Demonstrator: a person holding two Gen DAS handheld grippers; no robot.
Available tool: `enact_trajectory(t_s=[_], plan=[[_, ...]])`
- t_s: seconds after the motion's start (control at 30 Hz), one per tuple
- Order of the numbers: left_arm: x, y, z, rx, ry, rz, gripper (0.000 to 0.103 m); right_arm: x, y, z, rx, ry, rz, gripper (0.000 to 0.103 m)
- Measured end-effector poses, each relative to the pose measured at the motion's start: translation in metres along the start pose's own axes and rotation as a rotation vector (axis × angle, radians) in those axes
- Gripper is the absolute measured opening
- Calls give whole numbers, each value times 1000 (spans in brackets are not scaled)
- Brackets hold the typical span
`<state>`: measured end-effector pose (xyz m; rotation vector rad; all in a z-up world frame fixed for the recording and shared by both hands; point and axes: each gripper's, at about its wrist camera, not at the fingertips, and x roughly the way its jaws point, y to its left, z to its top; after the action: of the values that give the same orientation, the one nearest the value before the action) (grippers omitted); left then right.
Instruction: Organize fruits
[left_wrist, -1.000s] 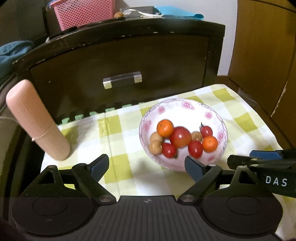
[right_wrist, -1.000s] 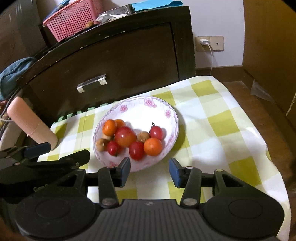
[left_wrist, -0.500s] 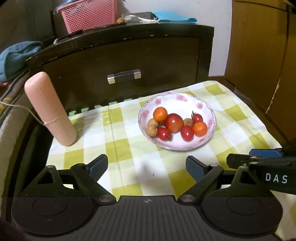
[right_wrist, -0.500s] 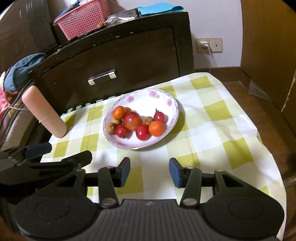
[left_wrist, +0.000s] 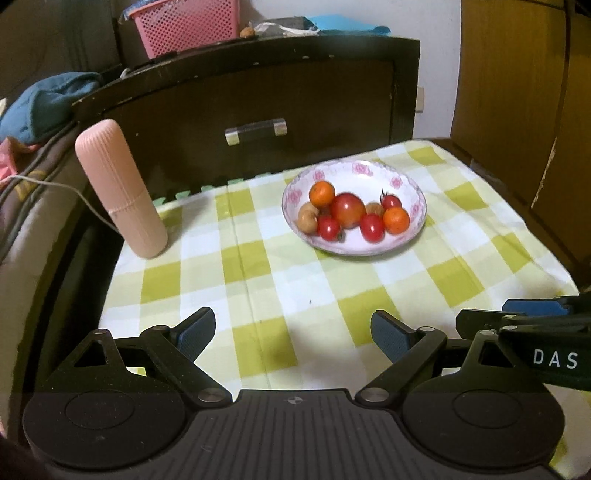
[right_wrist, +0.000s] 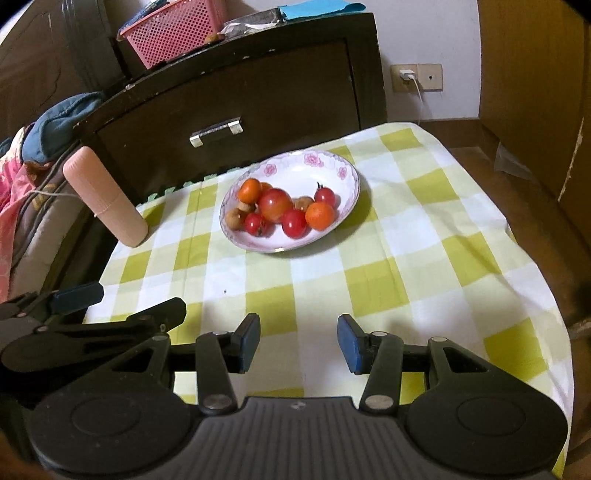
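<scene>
Both grippers drawn back from fruit bowl (left_wrist: 413, 192), left gripper (left_wrist: 293, 334) spread empty, right gripper (right_wrist: 298, 341) spread empty, "DAS" lettering

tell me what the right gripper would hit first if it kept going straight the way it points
Probably the bare checked tablecloth just ahead of the open right gripper, short of the bowl; depth is hard to judge.
</scene>
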<state>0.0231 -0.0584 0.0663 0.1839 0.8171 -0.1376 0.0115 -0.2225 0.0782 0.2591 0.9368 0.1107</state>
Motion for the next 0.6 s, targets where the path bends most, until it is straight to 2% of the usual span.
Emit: enact_trajectory(t_s=[0.27,0.6], plan=[[-4,-6,-16,39,10,31,94,-1,4,-19,-36,42,-40,44],[-4,-7,-21,44,28,40,94,-1,5,-26,-38,60,-59,44]])
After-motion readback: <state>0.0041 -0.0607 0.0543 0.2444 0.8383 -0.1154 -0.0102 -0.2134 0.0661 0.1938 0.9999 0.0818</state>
